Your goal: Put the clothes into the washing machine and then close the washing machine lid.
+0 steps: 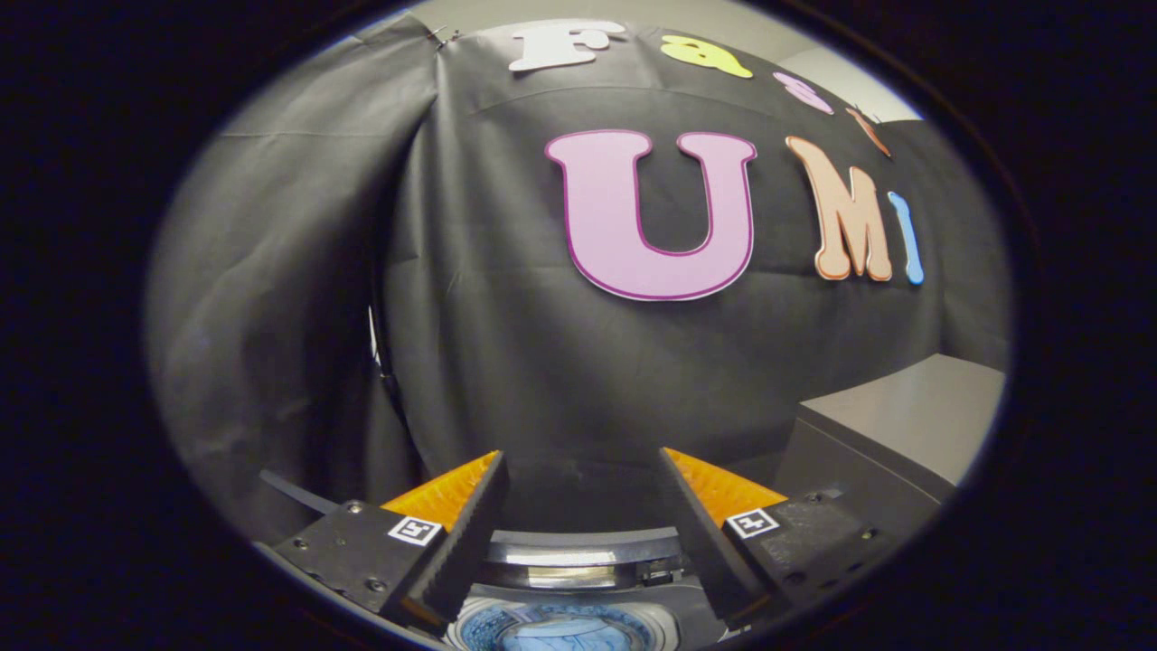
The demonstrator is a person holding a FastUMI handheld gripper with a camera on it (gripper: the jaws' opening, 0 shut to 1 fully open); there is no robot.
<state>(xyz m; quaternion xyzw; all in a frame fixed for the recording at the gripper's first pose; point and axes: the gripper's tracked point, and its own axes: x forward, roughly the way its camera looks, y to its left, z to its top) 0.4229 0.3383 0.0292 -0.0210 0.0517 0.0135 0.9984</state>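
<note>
My gripper (581, 470) is held high and stands open, with nothing between its fingers. Below the fingers lies the washing machine's round drum opening (560, 628), and blue clothing (569, 636) rests inside it. Just beyond the opening, between the fingers, the raised lid (583, 547) shows as a dark curved band with a shiny strip under it. The fingers are well above the machine and touch nothing.
A grey box-shaped cabinet (904, 425) stands to the right of the machine, beyond the right finger. The booth's black cloth wall (506, 344) hangs close behind the machine.
</note>
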